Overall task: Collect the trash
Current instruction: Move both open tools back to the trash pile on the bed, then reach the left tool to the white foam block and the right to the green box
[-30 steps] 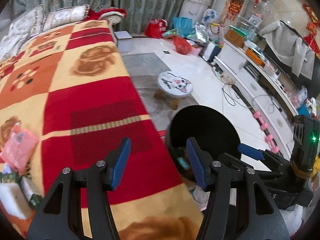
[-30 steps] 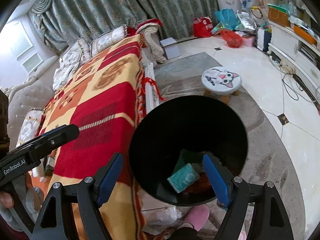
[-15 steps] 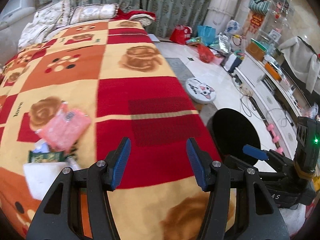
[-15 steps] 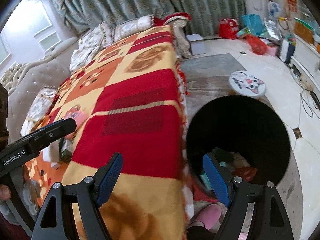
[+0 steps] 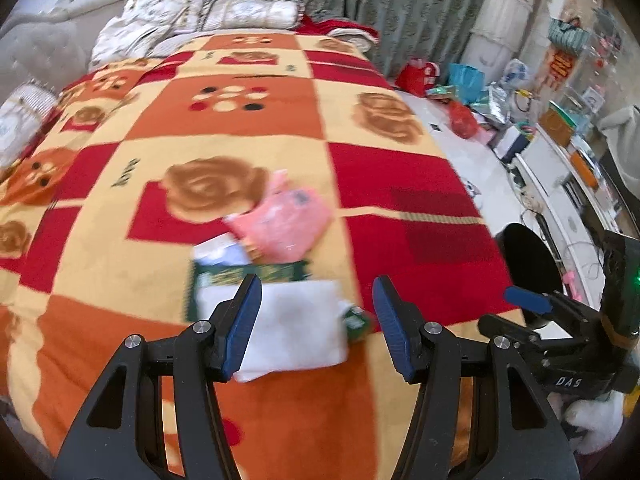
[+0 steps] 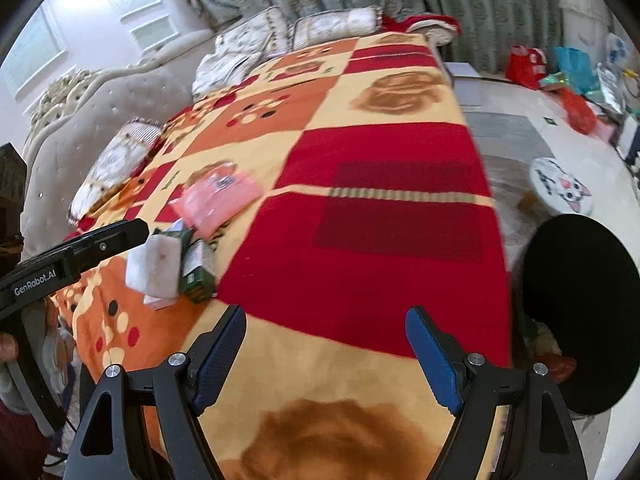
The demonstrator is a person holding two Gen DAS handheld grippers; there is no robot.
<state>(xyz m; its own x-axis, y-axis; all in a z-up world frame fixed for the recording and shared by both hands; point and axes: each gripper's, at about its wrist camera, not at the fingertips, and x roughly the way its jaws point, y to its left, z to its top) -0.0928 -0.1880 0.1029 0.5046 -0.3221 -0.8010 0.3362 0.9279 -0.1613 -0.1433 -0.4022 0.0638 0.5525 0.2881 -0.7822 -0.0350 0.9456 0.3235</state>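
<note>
A small heap of trash lies on the patterned blanket: a pink plastic packet, a green-and-gold wrapper, a white tissue pack and a small green carton. My left gripper hovers open just above the white pack, nothing between its blue pads. In the right wrist view the same heap sits at the left: pink packet, white pack, green carton. My right gripper is open over bare blanket, empty. The black trash bin stands on the floor beside the bed.
Pillows lie at the bed's far end under green curtains. A cat-face stool stands on the floor by the bin. Bags and boxes crowd the far floor, and a white cabinet runs along the right wall.
Both grippers have swung away from the bin, left over the bed. The trash heap has come from the left edge to right in front of my left gripper. The jaws' gaps look unchanged.
</note>
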